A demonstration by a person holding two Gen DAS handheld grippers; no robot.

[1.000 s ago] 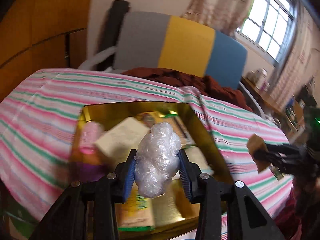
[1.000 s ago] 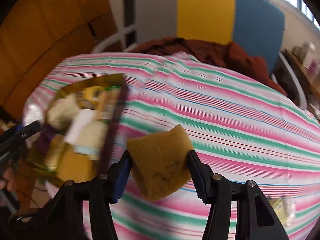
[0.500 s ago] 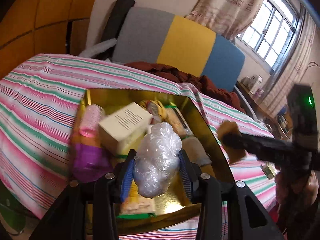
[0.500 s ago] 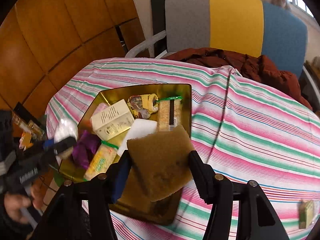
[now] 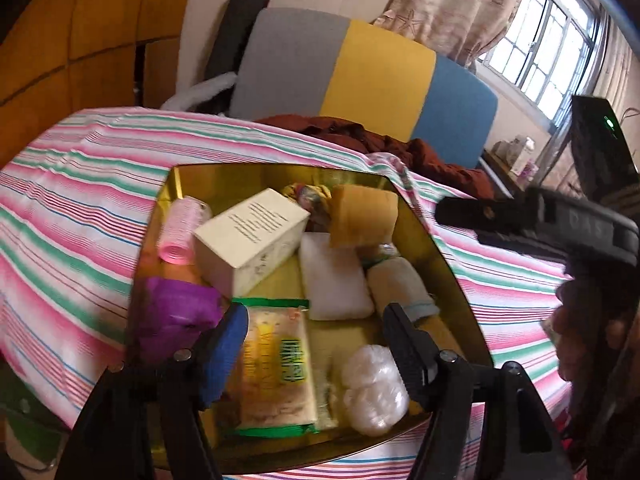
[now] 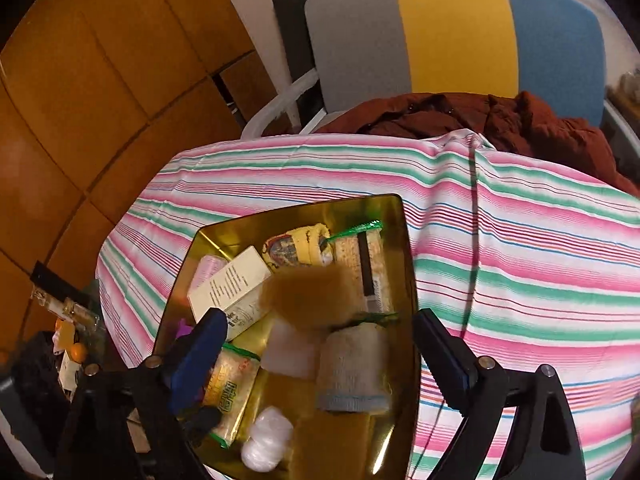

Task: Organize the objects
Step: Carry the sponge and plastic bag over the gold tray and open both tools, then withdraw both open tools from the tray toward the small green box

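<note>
Both the left gripper [image 5: 316,344] and the right gripper [image 6: 320,356] had wide fingers holding nothing above the golden metal tray [image 5: 448,264]; the crumpled clear plastic ball [image 5: 374,390] lay at lower centre of the left view.

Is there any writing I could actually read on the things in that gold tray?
Snack packet: large green characters, too blurred to read.
Cream box: lines of small print, too small to read.
Yellow roll: a printed pattern, no legible words.
Nothing else bears text.

Sponge [image 6: 308,296] motion-blurred mid-frame in right view, hides part of white box [image 6: 230,286]. Tray [image 6: 406,280] near corner cut off at bottom edge. Purple item [image 5: 176,310] blurred, unidentifiable.
</note>
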